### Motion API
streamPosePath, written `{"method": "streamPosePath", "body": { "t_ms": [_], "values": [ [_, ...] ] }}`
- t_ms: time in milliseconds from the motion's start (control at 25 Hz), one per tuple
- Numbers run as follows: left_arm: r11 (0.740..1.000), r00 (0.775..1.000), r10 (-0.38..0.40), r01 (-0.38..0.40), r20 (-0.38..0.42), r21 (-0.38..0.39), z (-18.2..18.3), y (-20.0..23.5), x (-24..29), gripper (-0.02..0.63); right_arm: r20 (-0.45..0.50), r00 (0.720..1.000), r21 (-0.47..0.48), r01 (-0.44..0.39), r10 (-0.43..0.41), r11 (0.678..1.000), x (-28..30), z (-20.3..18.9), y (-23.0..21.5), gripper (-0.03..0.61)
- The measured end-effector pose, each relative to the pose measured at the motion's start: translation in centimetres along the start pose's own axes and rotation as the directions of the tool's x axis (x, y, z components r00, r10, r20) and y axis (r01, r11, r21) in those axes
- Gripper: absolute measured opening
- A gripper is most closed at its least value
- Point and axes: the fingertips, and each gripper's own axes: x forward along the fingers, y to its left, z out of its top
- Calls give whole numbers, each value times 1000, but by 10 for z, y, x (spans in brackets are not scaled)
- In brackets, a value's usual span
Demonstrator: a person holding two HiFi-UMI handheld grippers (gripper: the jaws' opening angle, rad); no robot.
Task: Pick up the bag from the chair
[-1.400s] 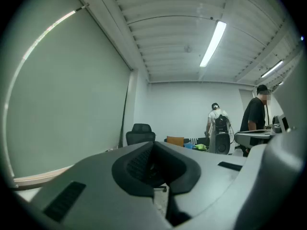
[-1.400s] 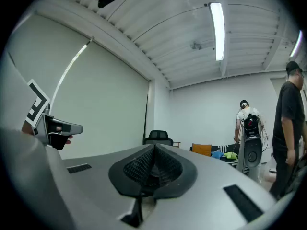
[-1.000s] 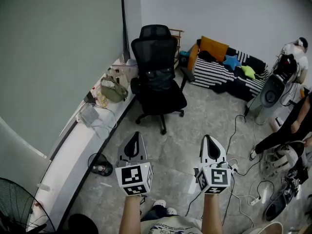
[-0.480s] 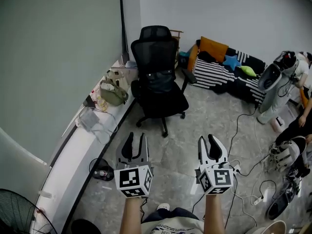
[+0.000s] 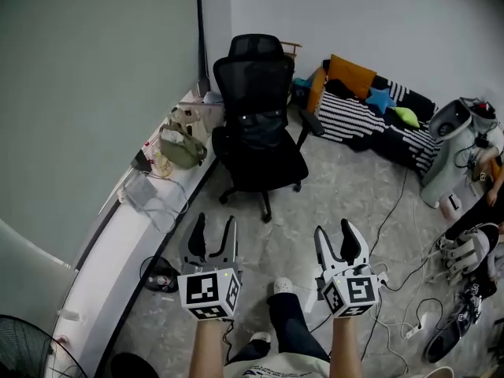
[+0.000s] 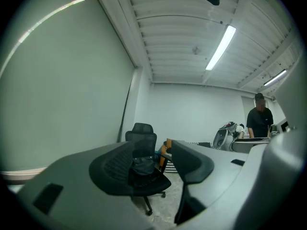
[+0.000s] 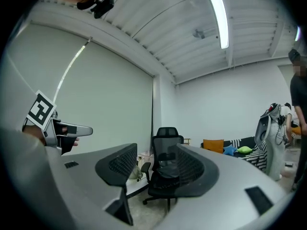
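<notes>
The black chair stood by the wall, well apart from both claws. The dark bag sat on its seat and leaned on the back of the chair.

The left claw was open and held nothing. The right claw was open too and held nothing. In each claw's own view the chair and bag showed in the gap between the jaws.

Only gray floor lay between the claws and the chair. A white shoe showed just below the claws. Cords lay on the floor to the right. A long white ledge ran along the left wall, with a green bag on it just beside the chair. A striped couch with an orange pillow stood behind the chair
</notes>
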Motion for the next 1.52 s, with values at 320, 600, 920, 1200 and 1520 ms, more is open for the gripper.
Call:
{"method": "streamPosePath", "body": {
  "t_ms": [320, 600, 920, 1200, 1520],
  "values": [
    [999, 999, 45, -45, 2, 22, -11, 11, 123, 252, 4, 999, 5, -37, 37, 999, 124, -13, -64, 258],
    [993, 994, 106, -108, 36, 44, 18, 11, 269, 250, 32, 994, -1, -104, 104, 995, 270, 13, -135, 258],
    [986, 988, 155, -156, 28, 50, 14, 18, 371, 250, 29, 985, -2, -169, 169, 986, 383, 11, -183, 258],
    [984, 984, 176, -175, -29, 47, -12, 45, 444, 249, -23, 981, 28, -193, 194, 981, 459, -20, -201, 258],
    [989, 987, 148, -147, -62, 22, -44, 87, 570, 249, -60, 979, 27, -193, 195, 981, 584, -52, -220, 267]
  ]
}}
